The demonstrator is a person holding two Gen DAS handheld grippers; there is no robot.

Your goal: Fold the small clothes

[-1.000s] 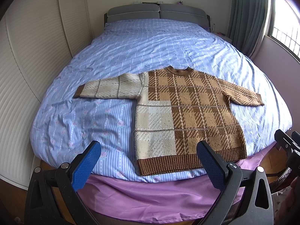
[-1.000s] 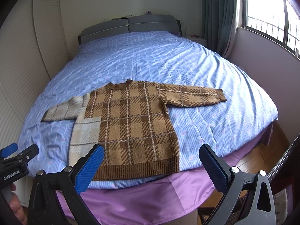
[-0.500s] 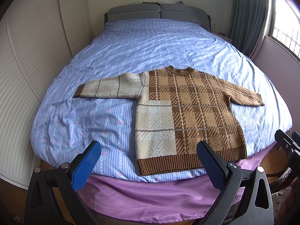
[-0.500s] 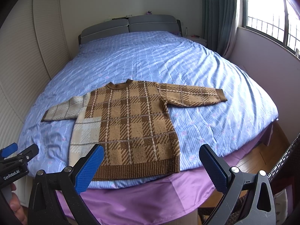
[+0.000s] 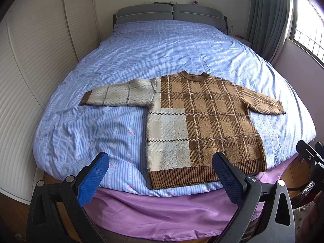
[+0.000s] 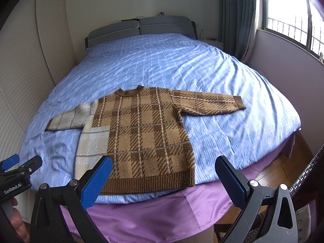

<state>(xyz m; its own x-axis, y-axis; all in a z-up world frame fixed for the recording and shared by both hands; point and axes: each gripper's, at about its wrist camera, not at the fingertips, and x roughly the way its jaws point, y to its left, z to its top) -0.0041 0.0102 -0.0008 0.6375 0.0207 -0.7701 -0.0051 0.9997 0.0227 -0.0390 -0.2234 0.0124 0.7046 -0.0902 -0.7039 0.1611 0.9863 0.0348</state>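
A brown and cream plaid sweater [image 5: 202, 121] lies flat and face up on the bed, sleeves spread to both sides, hem towards me; it also shows in the right wrist view [image 6: 141, 133]. My left gripper [image 5: 162, 180] is open and empty, held off the foot of the bed in front of the hem. My right gripper [image 6: 164, 180] is open and empty, also off the foot of the bed, near the hem's right half. Each gripper shows at the edge of the other's view.
The bed has a blue striped cover [image 5: 162, 50] over a purple sheet [image 5: 172, 212]. A grey headboard [image 5: 170, 14] is at the far end. White slatted closet doors [image 5: 30, 70] stand on the left, a window and curtain [image 6: 239, 16] on the right.
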